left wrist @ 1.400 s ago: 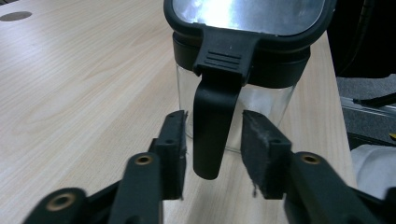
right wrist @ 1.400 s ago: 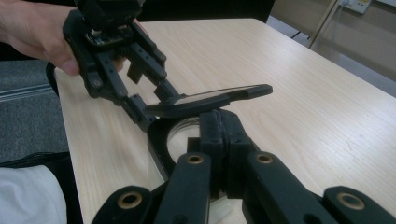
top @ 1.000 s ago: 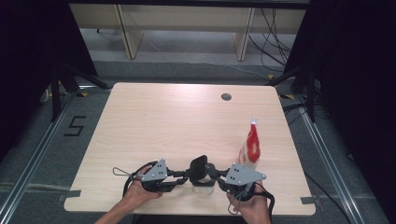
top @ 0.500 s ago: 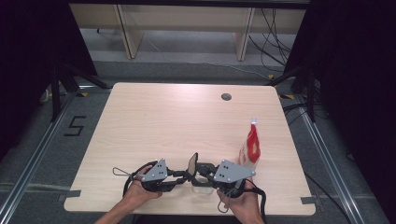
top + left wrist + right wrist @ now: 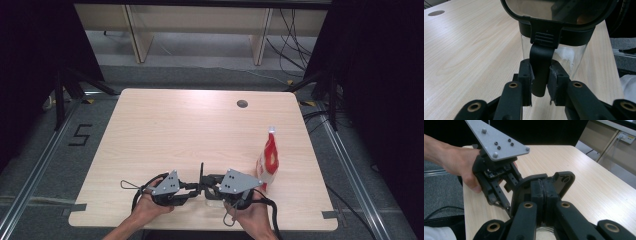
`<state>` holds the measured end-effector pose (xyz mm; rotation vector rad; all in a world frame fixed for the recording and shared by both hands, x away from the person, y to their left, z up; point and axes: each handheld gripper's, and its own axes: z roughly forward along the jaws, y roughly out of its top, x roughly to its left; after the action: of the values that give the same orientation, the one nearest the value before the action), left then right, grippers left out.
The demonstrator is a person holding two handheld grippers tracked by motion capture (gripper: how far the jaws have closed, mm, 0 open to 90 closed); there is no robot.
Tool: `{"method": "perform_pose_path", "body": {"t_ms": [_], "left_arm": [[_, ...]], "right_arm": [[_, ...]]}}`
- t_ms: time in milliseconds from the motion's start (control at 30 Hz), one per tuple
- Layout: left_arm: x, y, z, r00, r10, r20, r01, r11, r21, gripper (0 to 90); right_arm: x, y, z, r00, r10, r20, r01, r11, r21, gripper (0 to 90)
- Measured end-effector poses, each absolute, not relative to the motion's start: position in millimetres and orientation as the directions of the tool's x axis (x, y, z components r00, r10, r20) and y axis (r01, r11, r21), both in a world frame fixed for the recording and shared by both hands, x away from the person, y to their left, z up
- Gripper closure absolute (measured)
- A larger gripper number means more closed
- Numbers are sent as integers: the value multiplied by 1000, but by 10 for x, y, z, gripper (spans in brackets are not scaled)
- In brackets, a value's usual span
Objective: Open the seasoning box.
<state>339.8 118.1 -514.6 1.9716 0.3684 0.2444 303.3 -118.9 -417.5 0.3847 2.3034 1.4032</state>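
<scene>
Left gripper (image 5: 540,86) was clamped on the black latch tab of a clear jar (image 5: 554,53) standing at the table's (image 5: 165,125) near edge, directly ahead of its jaws. Right gripper (image 5: 541,192), nearer the raised hinged lid (image 5: 536,182), was pinched on its rim (lid upright). A red pouch (image 5: 269,162) stood just beside it; shelving lay beyond.

A clear glass jar (image 5: 554,53) with a black collar and a hinged black lid (image 5: 202,175) stands upright near the front edge of a light wooden table (image 5: 175,130). The lid is swung open and stands on edge above the jar. Its smoky translucent pane (image 5: 556,8) sits in a black rim. A black latch strap (image 5: 540,70) hangs down the jar's side. Something white lies inside.
</scene>
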Motion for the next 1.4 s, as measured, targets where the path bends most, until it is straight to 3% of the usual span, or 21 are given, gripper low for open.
{"method": "perform_pose_path", "body": {"t_ms": [567,800,900,967,1133,1300,1333,1400], "left_arm": [[3401,1190,-5143,927,374,16,143,-395,907,739],[3393,1200,-5140,932,362,11,145,-399,905,735],[3376,1206,-5140,930,367,6,149,-394,907,733],[3375,1213,-5134,929,369,-2,159,-395,905,726],[3347,1293,-5074,910,411,-64,227,-361,904,551],[3309,1383,-5038,901,429,-72,253,-383,889,426],[3271,1412,-5030,887,446,-120,303,-366,880,410],[3229,1429,-5018,877,464,-125,317,-363,876,373]], "right_arm": [[3068,-1084,-4184,-883,427,-195,23,453,891,886],[3025,-1240,-4146,-867,456,-202,23,441,897,809],[3002,-1392,-4177,-848,487,-212,25,434,900,727],[2963,-1468,-4216,-835,527,-158,86,409,908,668],[2908,-1678,-4263,-819,557,-140,110,392,914,604],[2838,-1797,-4285,-807,577,-125,127,377,917,561],[2806,-1844,-4312,-802,585,-123,135,378,916,548],[2780,-1884,-4345,-796,593,-118,140,370,918,535]]}}
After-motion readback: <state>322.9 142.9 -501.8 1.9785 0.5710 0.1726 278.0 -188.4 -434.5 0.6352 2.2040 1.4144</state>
